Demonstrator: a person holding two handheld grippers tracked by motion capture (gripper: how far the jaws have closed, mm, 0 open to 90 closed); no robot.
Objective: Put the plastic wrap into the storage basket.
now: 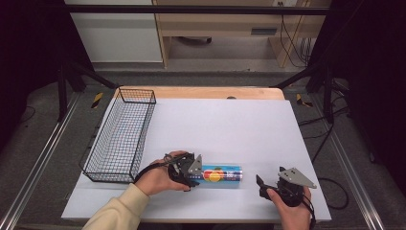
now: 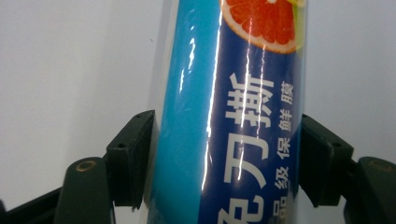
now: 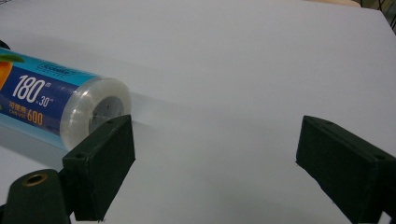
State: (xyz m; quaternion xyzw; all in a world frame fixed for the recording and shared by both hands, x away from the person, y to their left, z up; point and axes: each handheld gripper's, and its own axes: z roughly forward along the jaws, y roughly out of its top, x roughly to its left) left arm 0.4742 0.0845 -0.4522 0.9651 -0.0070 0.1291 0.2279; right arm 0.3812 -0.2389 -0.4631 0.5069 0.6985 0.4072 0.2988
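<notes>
A slip is judged the likeliest fault from here: the roll of cling film (image 1: 218, 174) is sleeved in glossy, glare-streaked plastic, and it is gripped by the left gripper (image 1: 187, 168) close to one end only, so that if it were lifted, the free length would be expected to sag or twist out from between the fingers (image 2: 133, 158). In the left gripper view the black pads are seen pressed against both flanks of the tube, closed on it. A second risk is judged to come from the round shape: were the hold eased on the smooth white counter (image 1: 230, 124), the roll could run away, most likely toward 6 or 12 o'clock. The right gripper (image 1: 282, 184) is held at about 3 o'clock of the roll, apart from it, with its fingers (image 3: 100, 163) spread wide and nothing between them; a careless approach could knock the near end cap. The roll is seen lying on its side at about 6 o'clock on the counter, its length running from 9 to 3 o'clock. It is printed light blue and dark blue with white characters, a cut orange-red citrus and the figures 180 and 600, and its end is capped in translucent wrap. A wire basket (image 1: 122, 136) stands at about 9 o'clock, apart from the roll.
</notes>
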